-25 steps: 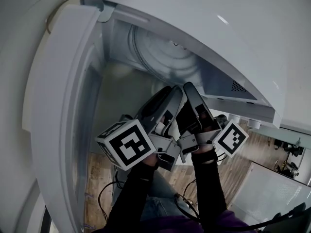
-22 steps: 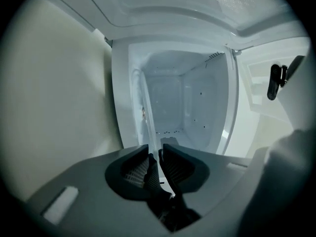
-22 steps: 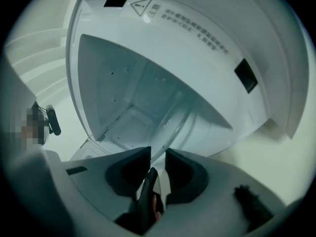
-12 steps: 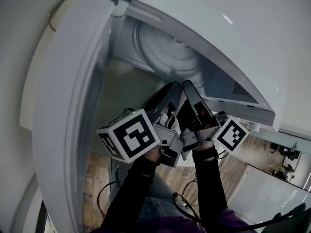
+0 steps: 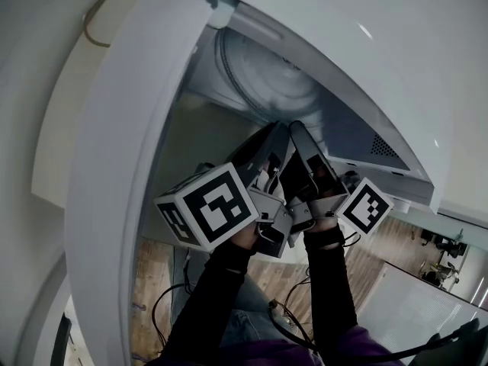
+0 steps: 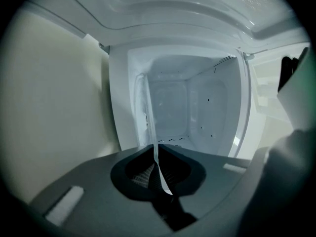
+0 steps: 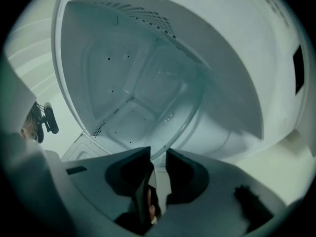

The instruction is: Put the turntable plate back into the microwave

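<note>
Microwave (image 5: 381, 52) stands open, door (image 5: 122, 174) swung out to the left in the head view, and the glass turntable plate (image 5: 267, 78) is up on edge at the cavity mouth, not yet laid inside. Left claw (image 6: 158, 169) has just been closing and is clamped tight on the plate's thin edge. Right claw (image 7: 158, 167) has just been opening a little; its jaws are partly apart with the plate rim in the gap, loose.
</note>
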`<action>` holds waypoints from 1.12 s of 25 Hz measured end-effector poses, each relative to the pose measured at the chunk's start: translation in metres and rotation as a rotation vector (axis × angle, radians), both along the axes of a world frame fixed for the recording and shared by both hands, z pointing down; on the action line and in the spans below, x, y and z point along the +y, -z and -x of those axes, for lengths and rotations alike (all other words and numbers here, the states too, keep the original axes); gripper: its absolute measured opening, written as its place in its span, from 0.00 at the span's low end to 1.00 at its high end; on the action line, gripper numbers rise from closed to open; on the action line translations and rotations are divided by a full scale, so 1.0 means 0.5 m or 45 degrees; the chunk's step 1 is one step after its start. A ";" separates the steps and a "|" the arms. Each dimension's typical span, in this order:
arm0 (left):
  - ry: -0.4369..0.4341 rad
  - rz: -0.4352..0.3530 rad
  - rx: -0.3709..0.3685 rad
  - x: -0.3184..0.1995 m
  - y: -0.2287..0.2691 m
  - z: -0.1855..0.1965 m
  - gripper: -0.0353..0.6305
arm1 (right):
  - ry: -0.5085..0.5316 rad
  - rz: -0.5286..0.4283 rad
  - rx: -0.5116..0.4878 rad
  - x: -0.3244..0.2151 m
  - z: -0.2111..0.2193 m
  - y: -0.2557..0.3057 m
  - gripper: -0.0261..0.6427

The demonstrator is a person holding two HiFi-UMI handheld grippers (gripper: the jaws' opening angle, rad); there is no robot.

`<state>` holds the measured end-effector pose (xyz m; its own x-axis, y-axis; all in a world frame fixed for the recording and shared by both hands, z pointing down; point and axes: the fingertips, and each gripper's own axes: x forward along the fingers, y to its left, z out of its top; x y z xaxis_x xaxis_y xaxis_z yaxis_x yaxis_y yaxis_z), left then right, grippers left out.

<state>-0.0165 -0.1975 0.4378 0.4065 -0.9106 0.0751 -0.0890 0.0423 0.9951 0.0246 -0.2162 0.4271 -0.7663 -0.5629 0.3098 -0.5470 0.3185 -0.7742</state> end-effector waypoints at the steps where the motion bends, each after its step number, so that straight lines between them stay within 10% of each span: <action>1: -0.004 0.005 -0.002 -0.001 -0.001 0.001 0.11 | -0.001 0.000 -0.001 -0.001 0.001 0.001 0.19; 28: 0.012 0.056 0.185 -0.020 -0.006 0.006 0.09 | -0.008 -0.074 0.211 -0.011 0.015 0.000 0.20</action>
